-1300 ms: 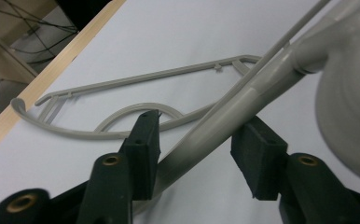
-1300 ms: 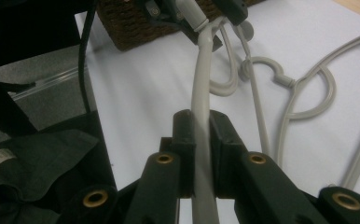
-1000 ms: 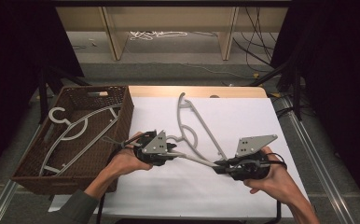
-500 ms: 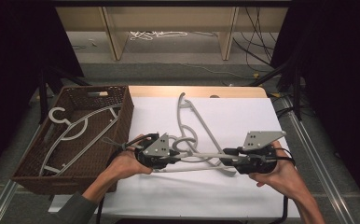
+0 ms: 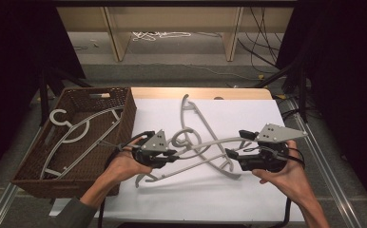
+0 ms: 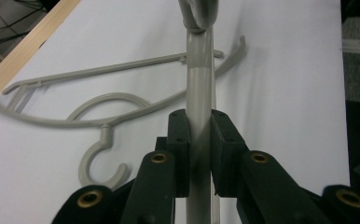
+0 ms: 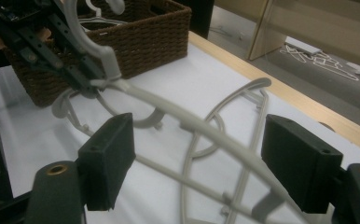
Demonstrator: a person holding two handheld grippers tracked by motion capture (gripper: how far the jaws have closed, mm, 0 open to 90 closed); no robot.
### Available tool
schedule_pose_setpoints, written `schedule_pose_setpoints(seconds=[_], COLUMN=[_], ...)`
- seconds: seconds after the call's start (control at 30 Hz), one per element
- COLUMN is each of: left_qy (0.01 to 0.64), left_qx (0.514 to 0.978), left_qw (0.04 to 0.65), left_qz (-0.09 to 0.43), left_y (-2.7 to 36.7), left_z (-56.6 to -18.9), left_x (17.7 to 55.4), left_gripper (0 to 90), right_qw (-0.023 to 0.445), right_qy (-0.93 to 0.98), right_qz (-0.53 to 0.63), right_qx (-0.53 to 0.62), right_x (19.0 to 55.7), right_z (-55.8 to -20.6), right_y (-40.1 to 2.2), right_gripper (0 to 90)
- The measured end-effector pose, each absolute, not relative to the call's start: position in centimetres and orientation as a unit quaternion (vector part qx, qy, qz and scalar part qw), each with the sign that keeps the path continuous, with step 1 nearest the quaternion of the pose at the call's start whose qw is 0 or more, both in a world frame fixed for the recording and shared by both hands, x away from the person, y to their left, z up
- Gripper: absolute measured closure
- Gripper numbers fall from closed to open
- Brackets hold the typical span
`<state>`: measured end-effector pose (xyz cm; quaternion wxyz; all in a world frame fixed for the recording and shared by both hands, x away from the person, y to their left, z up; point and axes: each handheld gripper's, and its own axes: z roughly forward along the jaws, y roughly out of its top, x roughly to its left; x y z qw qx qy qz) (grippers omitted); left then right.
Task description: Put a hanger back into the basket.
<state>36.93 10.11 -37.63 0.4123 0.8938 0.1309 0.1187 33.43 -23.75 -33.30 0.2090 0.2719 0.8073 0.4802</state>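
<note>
My left gripper is shut on one arm of a grey plastic hanger, which is lifted off the white table. In the left gripper view the pads press the hanger's bar from both sides. The hanger's other arm runs between the wide-open jaws of my right gripper without touching either pad. In the high view the right gripper is at the hanger's right end. A second grey hanger lies flat on the table under the first, its hook pointing toward the left gripper.
A brown wicker basket stands at the table's left edge with grey hangers lying in it. The basket is behind the left gripper in the right gripper view. A wooden strip borders the far edge.
The held hanger has swung from slanting down to the right toward level. My right hand has moved up and to the right, and its gripper now stands open around the arm.
</note>
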Motion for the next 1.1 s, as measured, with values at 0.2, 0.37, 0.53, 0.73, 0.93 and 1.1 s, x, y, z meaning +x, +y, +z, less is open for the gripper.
schedule_pose_setpoints(seconds=[0.2, 0.37, 0.53, 0.73, 0.93, 1.1], left_qy=[0.186, 0.214, 0.230, 0.238, 0.247, 0.258], left_qx=[0.880, 0.864, 0.853, 0.846, 0.837, 0.837], left_qw=[0.424, 0.445, 0.458, 0.467, 0.477, 0.466], left_qz=[0.109, 0.100, 0.101, 0.098, 0.105, 0.125], left_y=[11.9, 13.1, 13.9, 15.0, 16.9, 19.2], left_z=[-36.6, -34.9, -33.0, -30.5, -27.6, -25.5], left_x=[37.9, 38.3, 38.3, 38.4, 38.4, 38.0], left_gripper=[79.9, 79.9, 79.9, 79.9, 79.9, 79.9], right_qw=[0.209, 0.195, 0.181, 0.169, 0.169, 0.165], right_qy=[0.798, 0.785, 0.795, 0.798, 0.800, 0.800], right_qz=[0.490, 0.512, 0.504, 0.503, 0.498, 0.497], right_qx=[0.281, 0.290, 0.283, 0.287, 0.288, 0.294], right_x=[32.8, 32.3, 31.9, 31.7, 31.6, 31.6], right_z=[-33.2, -33.9, -35.1, -35.9, -36.8, -37.2], right_y=[-23.3, -23.2, -22.5, -22.2, -22.2, -22.4], right_gripper=[23.9, 20.6, 19.9, 19.8, 19.8, 19.8])
